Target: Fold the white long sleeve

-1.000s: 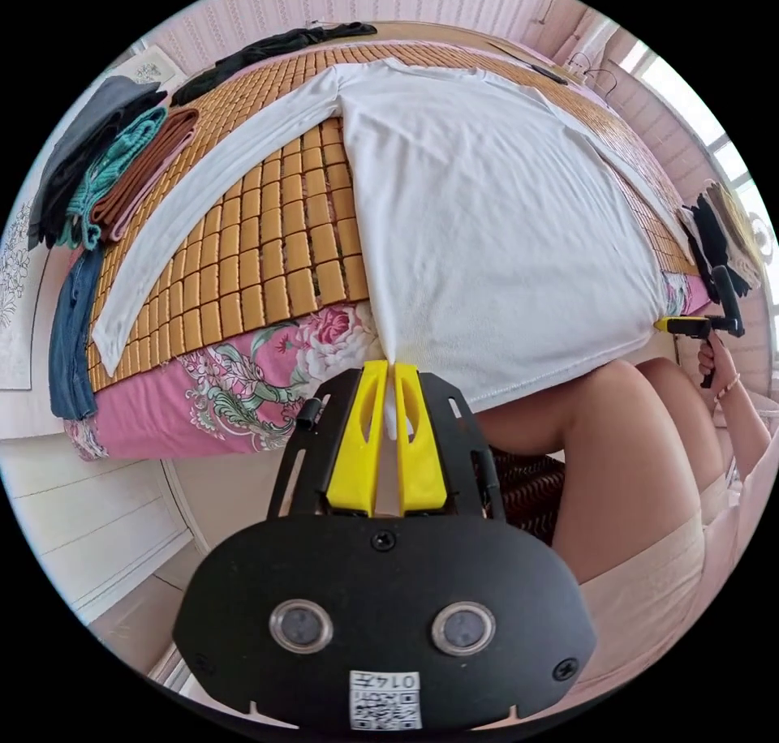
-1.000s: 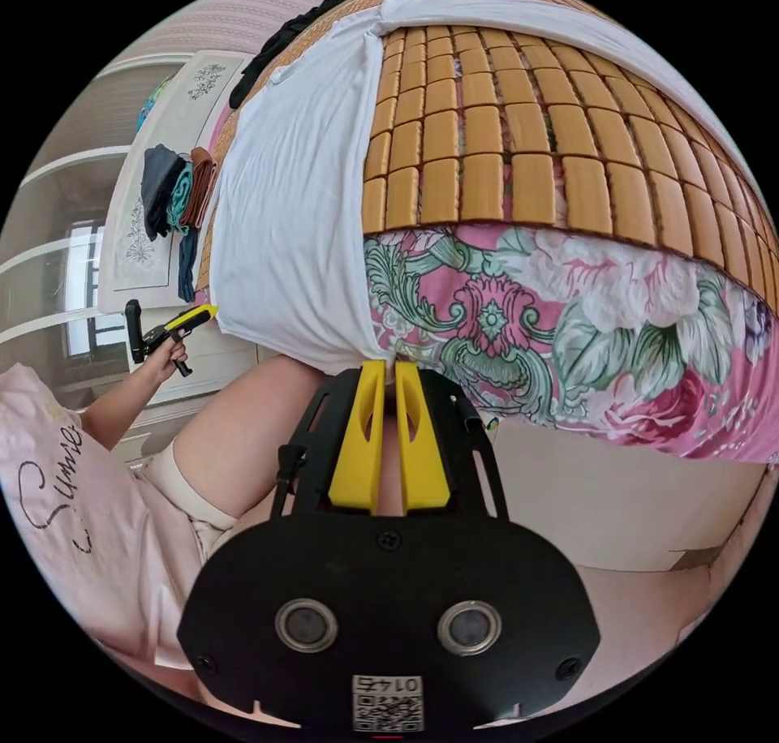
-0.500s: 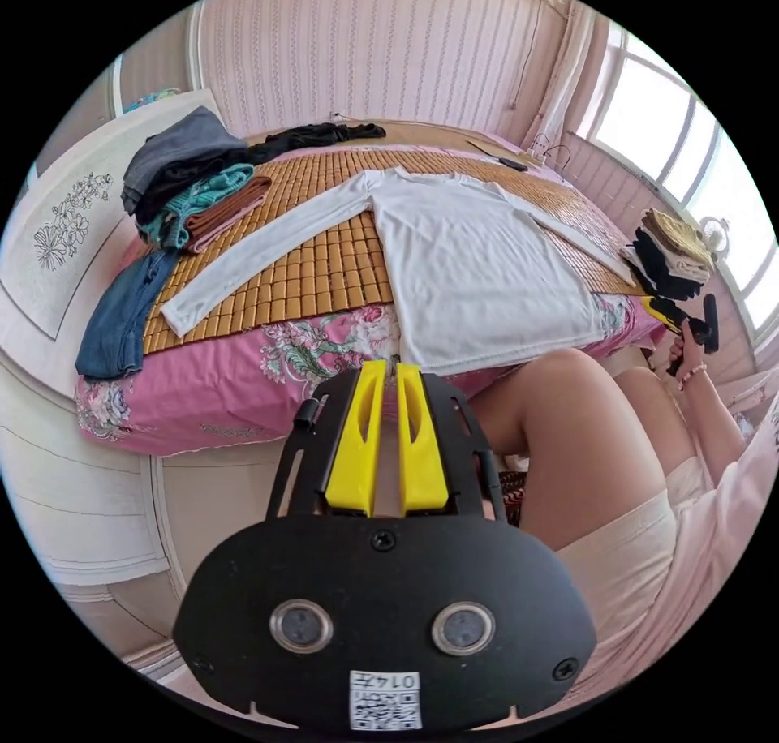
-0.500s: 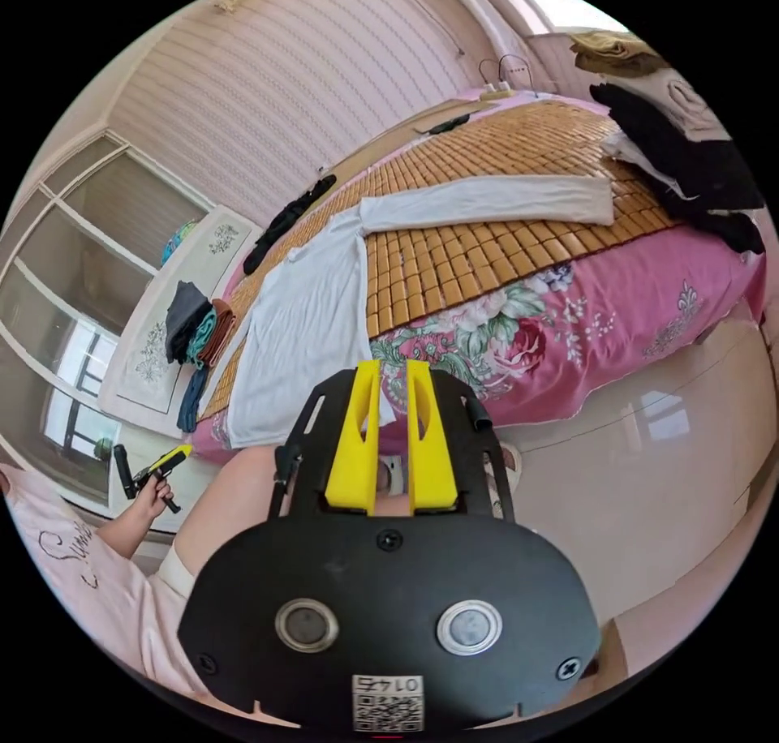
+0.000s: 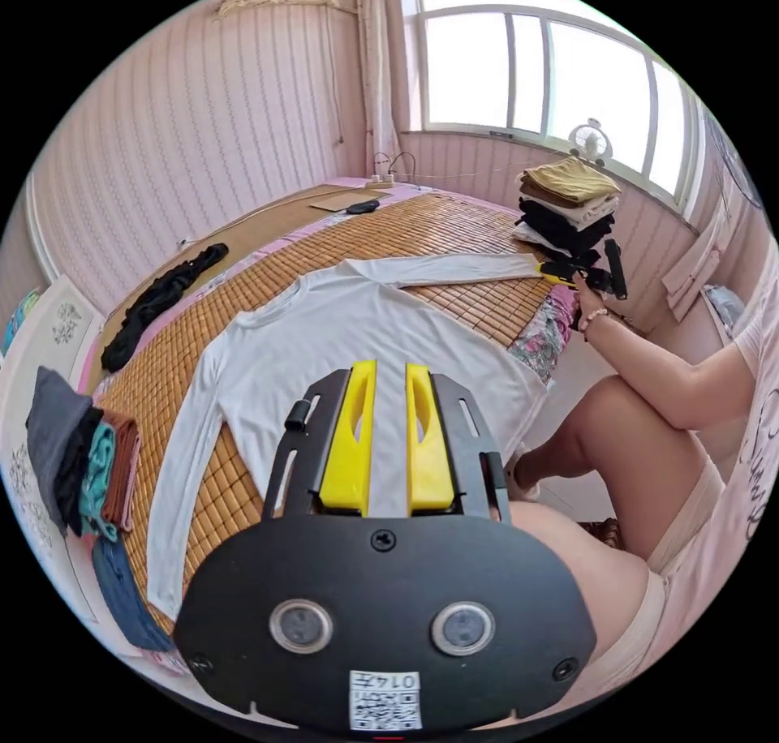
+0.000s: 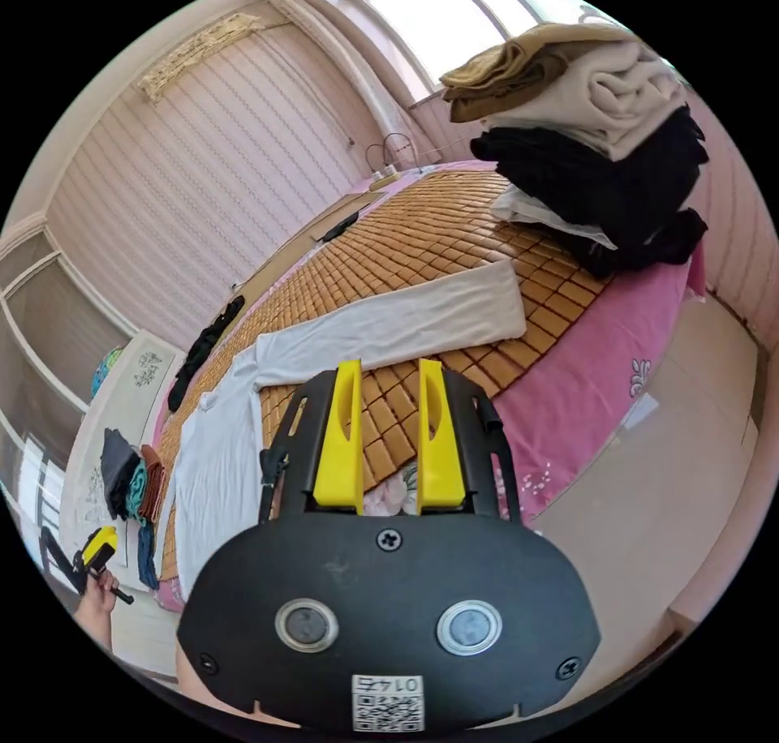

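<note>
In the left gripper view, the white long-sleeved shirt (image 5: 357, 345) lies flat and spread on the woven bamboo mat (image 5: 454, 240) covering the bed. Its body runs straight away from the left gripper (image 5: 388, 370), hem nearest and collar farthest, with one sleeve trailing toward the small stack of folded dark and teal clothes (image 5: 81, 459) and the other reaching toward the right gripper (image 5: 556, 271), which sits just beside that cuff. The left jaws stand parted with nothing between them. In the right gripper view, the right gripper (image 6: 389, 370) is released too, its jaws apart above the mat, and the far sleeve (image 6: 406, 321) stretches crosswise just beyond them, cuff toward the tall pile of folded clothes (image 6: 592, 151). By my judgement the right hand is nearer this sleeve.
</note>
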Demonstrator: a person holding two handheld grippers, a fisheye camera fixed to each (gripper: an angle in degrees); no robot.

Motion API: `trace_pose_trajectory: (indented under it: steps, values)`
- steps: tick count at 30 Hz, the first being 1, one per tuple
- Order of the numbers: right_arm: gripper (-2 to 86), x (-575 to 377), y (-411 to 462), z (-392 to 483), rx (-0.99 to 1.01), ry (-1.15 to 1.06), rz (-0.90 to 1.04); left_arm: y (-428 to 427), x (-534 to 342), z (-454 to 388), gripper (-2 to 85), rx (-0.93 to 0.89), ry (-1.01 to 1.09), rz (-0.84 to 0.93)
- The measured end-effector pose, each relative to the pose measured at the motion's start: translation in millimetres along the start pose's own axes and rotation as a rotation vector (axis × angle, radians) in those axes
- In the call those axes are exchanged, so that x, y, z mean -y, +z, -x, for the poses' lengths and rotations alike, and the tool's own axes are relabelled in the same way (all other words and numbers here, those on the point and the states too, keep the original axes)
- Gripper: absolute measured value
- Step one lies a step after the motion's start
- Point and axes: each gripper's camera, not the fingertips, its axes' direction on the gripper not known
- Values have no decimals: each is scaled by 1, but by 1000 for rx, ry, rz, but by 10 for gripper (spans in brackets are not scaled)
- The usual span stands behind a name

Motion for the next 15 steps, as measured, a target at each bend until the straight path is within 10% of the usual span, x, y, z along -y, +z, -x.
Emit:
trace_pose_trajectory:
  steps: [15]
  values:
    - [129, 18, 31, -41, -102, 184, -151, 245, 285, -169, 81, -250, 438, -87]
